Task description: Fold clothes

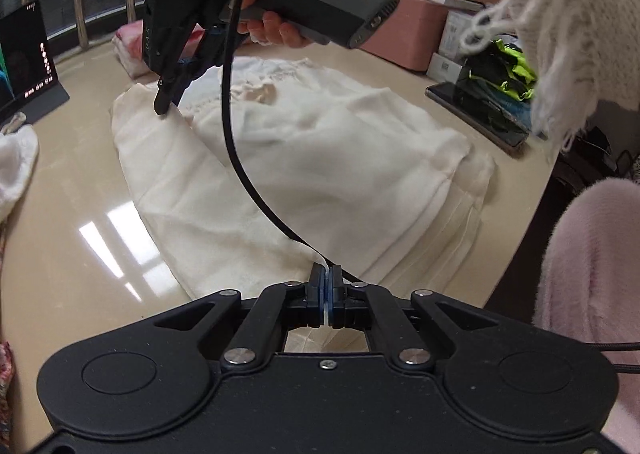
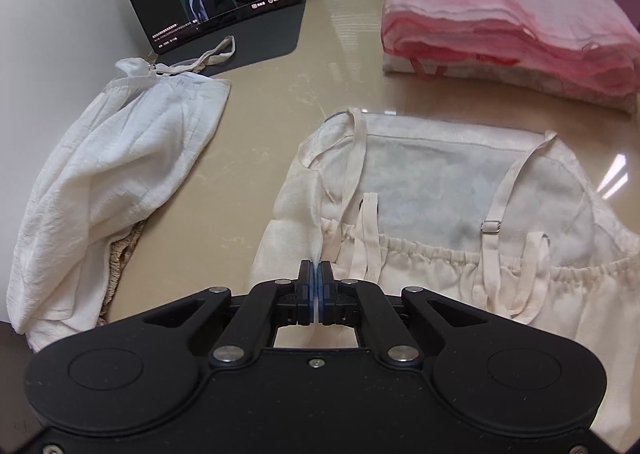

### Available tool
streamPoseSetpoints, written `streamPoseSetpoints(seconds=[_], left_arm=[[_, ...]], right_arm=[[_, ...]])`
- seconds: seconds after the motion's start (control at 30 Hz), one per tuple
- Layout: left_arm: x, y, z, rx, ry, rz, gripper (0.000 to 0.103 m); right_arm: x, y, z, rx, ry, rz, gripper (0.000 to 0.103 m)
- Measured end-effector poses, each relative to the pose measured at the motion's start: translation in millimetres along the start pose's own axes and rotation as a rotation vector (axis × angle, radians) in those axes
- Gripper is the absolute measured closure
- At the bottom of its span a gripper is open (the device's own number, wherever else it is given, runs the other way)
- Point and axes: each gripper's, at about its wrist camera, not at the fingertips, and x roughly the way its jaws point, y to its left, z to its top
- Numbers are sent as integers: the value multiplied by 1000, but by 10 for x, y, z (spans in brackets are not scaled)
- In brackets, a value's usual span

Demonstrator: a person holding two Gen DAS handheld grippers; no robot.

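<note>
The cream garment [image 2: 460, 262] runs off the right wrist view's right edge, its lower part hidden beneath the right hand-held gripper [image 2: 319, 266].

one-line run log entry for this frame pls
stage: mid-fold | left tool: shut on cream strappy garment hem | right tool: shut on its side edge near top | garment flat on table | pink folded stack behind

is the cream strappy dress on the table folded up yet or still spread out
Partly folded. The cream dress lies flat, one side edge pinched up by the right gripper, the hem by the left gripper.

left gripper [image 1: 327, 270] jaws clamped, right gripper [image 2: 318, 267] likewise
</note>
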Motion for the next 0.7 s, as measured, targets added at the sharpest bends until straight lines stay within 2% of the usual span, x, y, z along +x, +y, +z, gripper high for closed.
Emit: streamPoseSetpoints(seconds=[0.07,0.13,0.17,0.3,0.4,0.5,0.57,0.6,0.63,0.7], left_arm=[[25,16,-9,-11,7,-17,84],[-23,41,-36,-21,-15,-26,40],[-65,55,-53,-26,-32,-27,35],[-289,185,-115,-68,-96,-61,33],[-419,273,-177,-100,-124,-123,26],[-457,294,-227,-97,-149,-129,26],[-390,319,-223,-121,-139,-109,31],[-350,337,-224,-135,-131,-103,44],[-290,363,-221,-154,-116,-106,59],[-182,419,-227,-188,-85,-116,75]], right_arm=[[33,-42,-48,6,-40,-14,92],[-13,-102,-75,26,-96,-27,53],[-59,-139,-83,43,-123,-24,47],[-339,-271,-120,73,-197,23,49],[-495,-313,-181,67,-214,39,49],[-538,-275,-249,42,-204,65,49],[-477,-188,-290,16,-174,87,55],[-430,-130,-316,4,-159,93,71],[-370,-67,-336,-10,-147,93,80],[-246,55,-369,-41,-126,90,80]])
